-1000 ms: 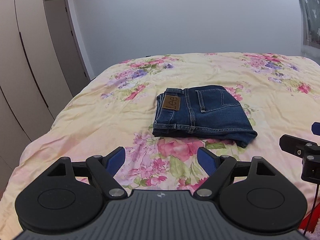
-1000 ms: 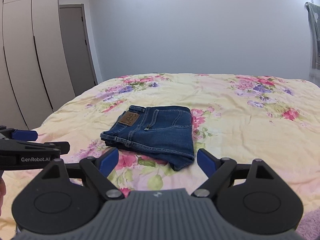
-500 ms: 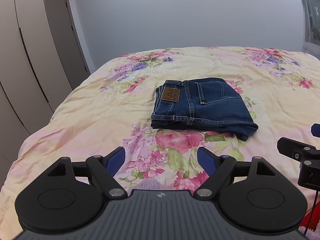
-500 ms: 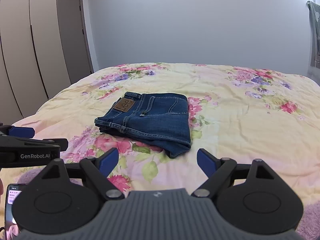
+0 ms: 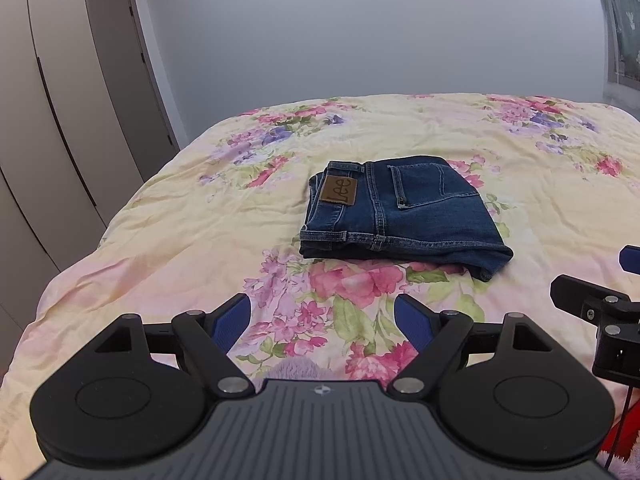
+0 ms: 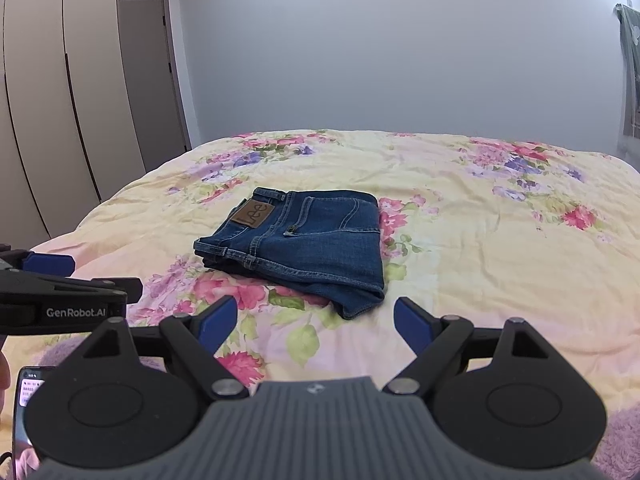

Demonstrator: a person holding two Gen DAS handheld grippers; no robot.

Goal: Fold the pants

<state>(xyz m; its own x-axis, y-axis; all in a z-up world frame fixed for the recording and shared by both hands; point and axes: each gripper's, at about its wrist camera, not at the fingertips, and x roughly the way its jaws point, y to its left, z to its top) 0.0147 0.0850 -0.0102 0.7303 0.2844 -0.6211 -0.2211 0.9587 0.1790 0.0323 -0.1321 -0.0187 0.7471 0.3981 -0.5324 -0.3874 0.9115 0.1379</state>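
Jaws spread on both grippers — left gripper (image 5: pixel 322 316), right gripper (image 6: pixel 316 320) — folded jeans (image 5: pixel 396 210) untouched.

Both cameras sit low behind their own fingers at the near edge of the bed (image 5: pixel 168 216), facing the far wall across the floral cover. The left wrist view looks straight at the folded jeans (image 5: pixel 400 212) lying mid-bed, with the right gripper (image 5: pixel 600 280) poking in at its right edge. The right wrist view stands further right, angled slightly left (the jeans (image 6: pixel 304 244) lie left of centre), with the left gripper (image 6: pixel 64 280) at its left edge. Both share jeans, bed, wardrobe and door.
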